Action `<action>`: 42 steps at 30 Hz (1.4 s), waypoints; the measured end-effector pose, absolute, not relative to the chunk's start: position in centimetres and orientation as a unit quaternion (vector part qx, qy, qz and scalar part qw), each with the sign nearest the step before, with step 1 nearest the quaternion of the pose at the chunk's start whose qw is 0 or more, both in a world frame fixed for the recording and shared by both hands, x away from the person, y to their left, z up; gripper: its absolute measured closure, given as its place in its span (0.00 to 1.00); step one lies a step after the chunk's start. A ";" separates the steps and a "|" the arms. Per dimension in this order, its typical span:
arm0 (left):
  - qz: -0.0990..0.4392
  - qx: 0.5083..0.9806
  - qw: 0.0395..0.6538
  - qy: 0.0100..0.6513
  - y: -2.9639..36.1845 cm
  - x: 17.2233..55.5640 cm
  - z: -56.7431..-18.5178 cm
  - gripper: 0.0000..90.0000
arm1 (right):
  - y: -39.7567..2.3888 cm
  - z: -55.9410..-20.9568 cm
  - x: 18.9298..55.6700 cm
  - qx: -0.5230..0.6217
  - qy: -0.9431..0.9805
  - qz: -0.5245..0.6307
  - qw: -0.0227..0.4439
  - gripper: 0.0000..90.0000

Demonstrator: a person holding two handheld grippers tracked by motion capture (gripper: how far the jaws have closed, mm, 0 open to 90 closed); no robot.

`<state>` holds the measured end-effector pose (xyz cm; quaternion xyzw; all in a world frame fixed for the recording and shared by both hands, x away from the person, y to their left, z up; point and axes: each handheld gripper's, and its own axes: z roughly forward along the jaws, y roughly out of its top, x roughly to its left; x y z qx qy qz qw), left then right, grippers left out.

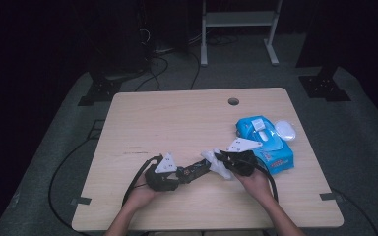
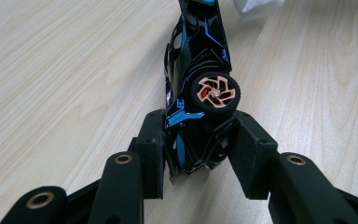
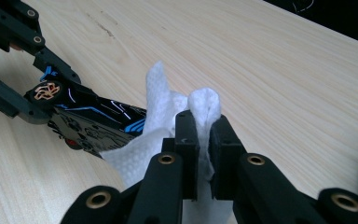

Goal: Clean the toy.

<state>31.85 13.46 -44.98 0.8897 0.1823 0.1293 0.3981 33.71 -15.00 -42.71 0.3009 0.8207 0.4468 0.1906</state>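
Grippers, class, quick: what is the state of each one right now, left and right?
Left gripper: closed on the rear of the black toy car.
Right gripper: closed on a white wipe that lies against the car's front.

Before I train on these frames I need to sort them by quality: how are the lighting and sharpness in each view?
High view: dim, room nearly black, only the table lit; toy car small and murky. Left gripper view: bright and even, car's wheel crisp, the near fingers slightly soft. Right gripper view: well lit, white wipe and wood grain sharp, dark corner top right.
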 end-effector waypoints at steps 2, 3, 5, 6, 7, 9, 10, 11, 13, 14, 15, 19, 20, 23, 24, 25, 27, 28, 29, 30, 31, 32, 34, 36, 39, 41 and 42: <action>0.130 0.890 0.397 0.180 13.5 31.8 -45.0 0.66 | -15.2 -42.6 33.8 0.304 0.819 0.447 0.192 0.92; 0.129 0.891 0.397 0.180 13.6 31.8 -44.9 0.66 | -15.3 -42.5 33.9 0.305 0.818 0.448 0.193 0.92; 0.127 0.893 0.393 0.177 13.7 31.8 -44.9 0.66 | -15.6 -42.6 34.1 0.311 0.817 0.446 0.189 0.92; 0.124 0.893 0.393 0.177 13.8 31.9 -44.9 0.66 | -15.7 -42.7 34.2 0.313 0.817 0.445 0.188 0.92; 0.122 0.894 0.393 0.176 13.9 31.9 -44.8 0.66 | -15.8 -42.8 34.2 0.315 0.816 0.447 0.184 0.92; 0.120 0.895 0.392 0.175 14.2 32.0 -44.8 0.66 | -15.8 -42.9 34.2 0.317 0.816 0.451 0.175 0.92; 0.119 0.895 0.392 0.176 14.3 31.9 -44.8 0.66 | -15.6 -42.8 34.1 0.313 0.816 0.454 0.173 0.92; 0.118 0.895 0.393 0.174 14.4 32.0 -44.8 0.66 | -15.3 -42.7 34.0 0.311 0.815 0.460 0.165 0.92; 0.118 0.896 0.392 0.173 14.5 32.0 -44.8 0.66 | -14.6 -42.7 33.8 0.299 0.818 0.465 0.157 0.92; 0.118 0.897 0.390 0.171 14.6 32.0 -44.8 0.66 | -14.3 -42.7 33.7 0.292 0.822 0.463 0.158 0.92; 0.119 0.897 0.390 0.172 14.7 32.0 -44.8 0.66 | -14.1 -42.8 33.7 0.290 0.825 0.459 0.161 0.92; 0.118 0.897 0.390 0.173 15.1 32.0 -44.8 0.66 | -15.1 -43.2 34.3 0.310 0.821 0.444 0.180 0.92; 0.118 0.897 0.390 0.173 15.1 32.0 -44.8 0.66 | -15.1 -43.2 34.3 0.310 0.821 0.444 0.180 0.92; 0.120 0.897 0.388 0.172 15.0 32.0 -44.7 0.66 | -15.3 -43.4 34.3 0.315 0.817 0.448 0.180 0.92; 0.120 0.897 0.389 0.173 15.1 32.0 -44.7 0.66 | -15.0 -43.3 34.2 0.310 0.817 0.452 0.180 0.92; 0.118 0.896 0.391 0.175 15.1 32.0 -44.8 0.66 | -14.7 -43.1 34.1 0.307 0.816 0.456 0.178 0.92; 0.118 0.895 0.392 0.177 15.0 32.0 -44.8 0.66 | -14.2 -43.0 34.1 0.299 0.818 0.460 0.171 0.92; 0.118 0.895 0.392 0.178 15.0 32.1 -44.8 0.66 | -13.9 -43.0 34.0 0.298 0.818 0.461 0.169 0.92; 0.119 0.896 0.390 0.176 15.0 32.1 -44.8 0.66 | -13.5 -43.0 34.0 0.297 0.818 0.463 0.167 0.92; 0.119 0.896 0.390 0.176 14.9 32.1 -44.8 0.66 | -13.1 -43.0 34.0 0.293 0.820 0.464 0.165 0.92; 0.119 0.895 0.391 0.177 14.9 32.2 -44.8 0.66 | -12.6 -42.9 33.9 0.288 0.822 0.463 0.162 0.92; 0.118 0.894 0.392 0.179 14.9 32.2 -44.8 0.66 | -12.1 -42.9 33.9 0.281 0.824 0.464 0.162 0.92; 0.119 0.894 0.392 0.180 14.8 32.2 -44.8 0.66 | -10.8 -42.8 33.7 0.270 0.829 0.462 0.161 0.92; 0.123 0.895 0.389 0.182 14.9 32.2 -44.8 0.66 | -9.6 -42.8 33.5 0.259 0.834 0.458 0.167 0.92; 0.123 0.893 0.392 0.183 14.9 32.2 -44.8 0.66 | -8.3 -42.9 33.3 0.251 0.832 0.477 0.129 0.93; 0.123 0.893 0.392 0.182 14.9 32.2 -44.8 0.66 | -7.1 -42.9 32.8 0.235 0.838 0.475 0.130 0.92; 0.123 0.894 0.391 0.182 15.0 32.2 -44.8 0.66 | -6.6 -42.9 32.7 0.230 0.839 0.476 0.126 0.92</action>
